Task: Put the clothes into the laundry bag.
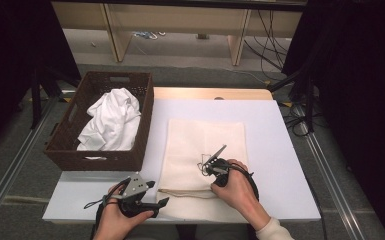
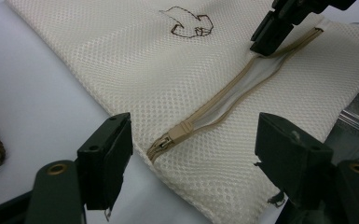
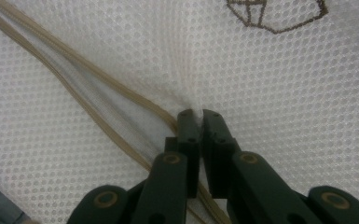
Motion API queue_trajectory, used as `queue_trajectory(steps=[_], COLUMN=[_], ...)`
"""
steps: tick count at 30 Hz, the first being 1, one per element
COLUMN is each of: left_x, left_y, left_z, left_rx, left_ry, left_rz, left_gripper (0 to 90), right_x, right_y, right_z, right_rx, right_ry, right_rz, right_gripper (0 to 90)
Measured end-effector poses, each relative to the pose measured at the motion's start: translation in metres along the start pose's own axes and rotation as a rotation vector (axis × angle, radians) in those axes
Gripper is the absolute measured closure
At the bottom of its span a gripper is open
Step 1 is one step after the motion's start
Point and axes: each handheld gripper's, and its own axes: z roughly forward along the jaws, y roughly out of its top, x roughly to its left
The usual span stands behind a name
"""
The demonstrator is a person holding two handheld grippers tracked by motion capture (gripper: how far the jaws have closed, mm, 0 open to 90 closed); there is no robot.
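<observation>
A cream mesh bag (image 1: pixel 205 160) lies flat on the white table (image 1: pixel 275 150), a bit right of the middle. It has a small dark drawing (image 2: pixel 189 23) stitched on it. A tan zipper (image 2: pixel 224 100) runs along the near edge of the bag, and it is partly open, so a gap shows between its two sides. The zipper pull (image 2: pixel 170 140) sits near the left end.

The right gripper (image 3: pixel 196 114) is down on the bag, just by the zipper. Its two black jaws are squeezed together on a little fold of the mesh, right next to the upper side of the zipper. The cloth puckers up where it is pinched. In the high view the right hand (image 1: pixel 237 187) rests on the near part of the bag.

The left gripper (image 1: pixel 152 195) is held at the near left corner of the bag, close to the table edge. Its jaws stand wide apart and hold nothing. In the left gripper view the zipper pull lies between the two jaws but a little farther off, and they do not touch it.

On the left side of the table sits a dark brown woven basket (image 1: pixel 97 155). A crumpled white cloth (image 1: pixel 110 120) lies inside it. The basket is well apart from both grippers.
</observation>
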Motion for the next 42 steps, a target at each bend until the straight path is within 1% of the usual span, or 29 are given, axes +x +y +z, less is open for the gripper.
queue_trajectory(steps=[2,4,6,7,8,9,10,11,12,14,15,16,17,18,19,21,22,23,24,26,27,29,32,34,35,38,40,41,42], left_x=[0.0,0.001,0.001,0.001,0.001,0.002,0.0,0.001,0.0,0.001,0.0,0.0,0.001,0.0,0.0,0.0,0.001,0.001,0.001,-0.001,0.001,0.0,0.001,0.001,-0.001,0.0,0.001,0.002,0.002], left_y=[0.0,0.0,0.0,0.0,0.0,0.001,0.001,0.001,0.001,0.001,0.001,0.002,0.002,0.002,0.002,0.002,0.003,0.003,0.003,0.003,0.004,0.004,0.007,0.008,0.009,0.015,0.019,0.021,0.024], left_z=[0.0,-0.001,-0.002,-0.002,-0.002,-0.002,-0.001,-0.002,-0.002,-0.003,-0.002,-0.003,-0.003,-0.003,-0.003,-0.004,-0.004,-0.005,-0.006,-0.005,-0.007,-0.007,-0.01,-0.012,-0.013,-0.018,-0.022,-0.025,-0.027], left_rx=[-0.005,0.011,0.01,0.013,0.011,0.015,0.0,0.004,-0.007,0.0,-0.01,-0.011,-0.011,-0.014,-0.024,-0.019,-0.016,-0.012,-0.013,-0.034,-0.02,-0.032,-0.034,-0.035,-0.047,-0.055,-0.074,-0.08,-0.09], left_ry=[0.004,0.003,0.003,-0.005,-0.004,-0.002,-0.006,-0.004,-0.001,0.001,-0.003,0.0,0.001,0.003,0.004,0.007,0.006,0.007,0.015,0.015,0.013,0.019,0.015,0.021,0.023,0.028,0.032,0.033,0.037], left_rz=[-0.006,0.005,0.006,0.0,0.0,0.008,-0.006,0.005,-0.006,0.013,0.003,0.004,0.003,0.003,-0.004,0.001,0.01,0.017,0.02,0.0,0.02,0.01,0.022,0.031,0.022,0.043,0.046,0.047,0.046], left_gripper=[27.6,27.6,27.6,27.6,28.0,28.1,28.0,28.0,28.0,27.8,27.7,27.5,27.4,27.3,27.2,27.2,27.2,27.1,27.1,27.0,27.0,27.0,26.8,26.5,26.3,25.5,24.8,24.5,24.0], right_x=[0.0,0.0,-0.001,0.0,0.0,0.0,0.0,0.0,0.001,0.0,0.001,0.0,0.0,0.0,-0.001,0.0,-0.001,-0.001,0.0,0.0,0.0,0.0,0.0,0.001,0.001,0.002,0.001,0.002,0.002], right_y=[0.0,-0.001,-0.001,-0.001,-0.001,-0.001,-0.001,-0.002,-0.002,-0.003,-0.003,-0.003,-0.003,-0.003,-0.003,-0.003,-0.003,-0.004,-0.004,-0.004,-0.004,-0.005,-0.005,-0.007,-0.007,-0.007,-0.007,-0.007,-0.007], right_z=[0.0,-0.002,-0.005,-0.007,-0.009,-0.011,-0.014,-0.015,-0.019,-0.023,-0.026,-0.028,-0.03,-0.032,-0.032,-0.035,-0.037,-0.037,-0.039,-0.041,-0.042,-0.045,-0.051,-0.054,-0.056,-0.061,-0.064,-0.065,-0.066], right_rx=[-0.008,-0.018,-0.023,-0.024,-0.041,-0.043,-0.058,-0.063,-0.068,-0.092,-0.091,-0.105,-0.105,-0.11,-0.123,-0.128,-0.143,-0.147,-0.148,-0.16,-0.158,-0.175,-0.2,-0.233,-0.235,-0.259,-0.274,-0.279,-0.284], right_ry=[-0.005,-0.004,-0.006,-0.008,-0.008,-0.009,-0.014,-0.012,-0.011,-0.009,-0.01,-0.012,0.001,0.006,-0.017,-0.009,0.003,-0.008,0.0,-0.004,-0.002,-0.005,-0.005,-0.021,-0.019,-0.022,-0.021,-0.021,-0.021], right_rz=[-0.002,-0.01,-0.02,-0.013,-0.018,-0.022,-0.021,-0.016,-0.002,-0.013,-0.002,-0.015,0.001,-0.01,-0.019,0.001,-0.006,-0.015,0.001,-0.009,-0.012,-0.007,-0.004,0.001,0.005,0.02,0.002,0.018,0.016], right_gripper=[88.3,88.5,88.5,88.5,88.5,88.5,88.5,88.5,88.5,88.5,88.5,88.5,88.5,88.5,88.5,88.5,88.5,88.6,88.6,88.6,88.6,88.6,88.7,88.7,88.7,88.8,88.7,88.8,88.8])
